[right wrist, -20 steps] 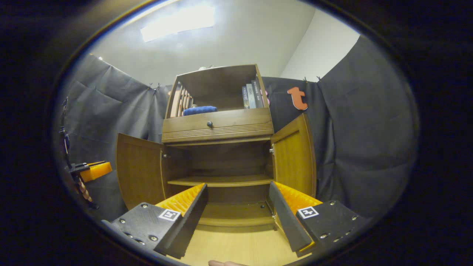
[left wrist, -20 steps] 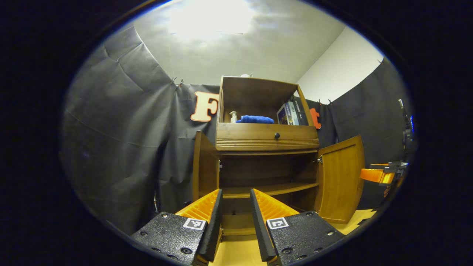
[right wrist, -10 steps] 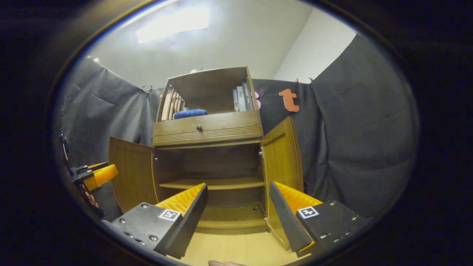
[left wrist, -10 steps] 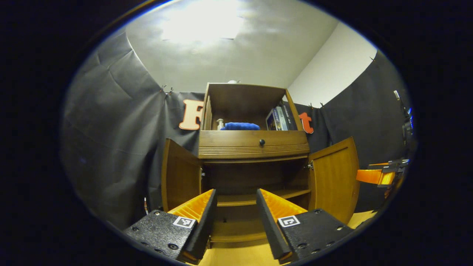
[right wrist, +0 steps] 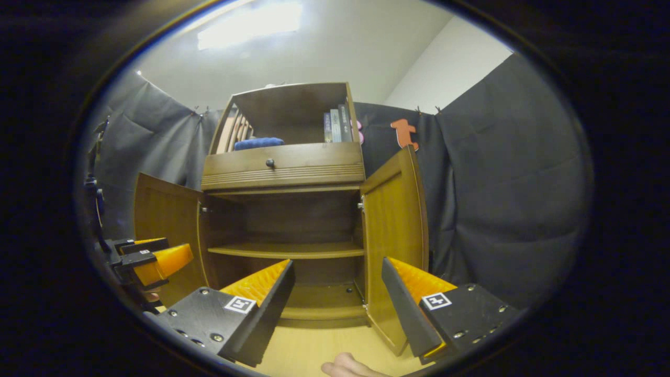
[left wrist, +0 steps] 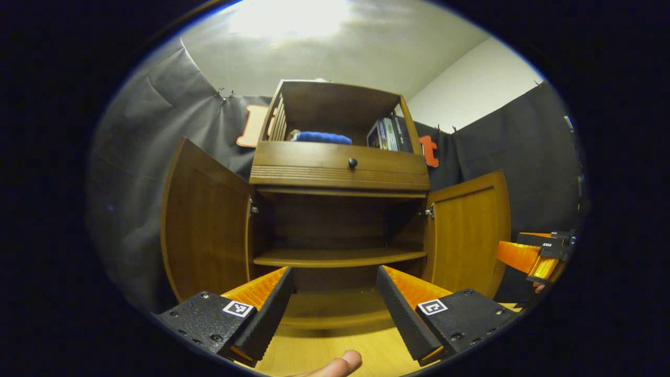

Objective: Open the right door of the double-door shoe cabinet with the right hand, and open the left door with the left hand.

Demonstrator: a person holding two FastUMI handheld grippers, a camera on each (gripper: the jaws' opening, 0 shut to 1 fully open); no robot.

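Wood-grain desk (left wrist: pixel 324 356) runs pale and bare under both cams; black cloth walls either side, white ceiling w/ a bright light panel above.

Shoe cabinet (left wrist: pixel 339 173) stands upright on the desk, tall axis vertical, front facing the cams. Left door (left wrist: pixel 204 225) and right door (left wrist: pixel 468 235) both swung out wide, hinged on vertical edges, showing the dark inside w/ one shelf (left wrist: pixel 340 257) across the middle. Right gripper view sees the right door (right wrist: pixel 395 246) nearly edge-on, close by.

Above the doors: drawer (left wrist: pixel 340 168) w/ a round knob, shut. Open top bay holds a blue cloth (left wrist: pixel 320 137) and upright books (left wrist: pixel 387 135); titles too small to make out.

Left hand-held gripper (left wrist: pixel 335 309): fingers spread wide, nothing betw. them, clear of the cabinet. Right hand-held gripper (right wrist: pixel 337 301): same, wide apart, holding nothing; it also shows at the far right edge of left gripper view (left wrist: pixel 536 254), partly cut off. A fingertip (left wrist: pixel 337 364) pokes in at the bottom edge, rest of hand out of frame.
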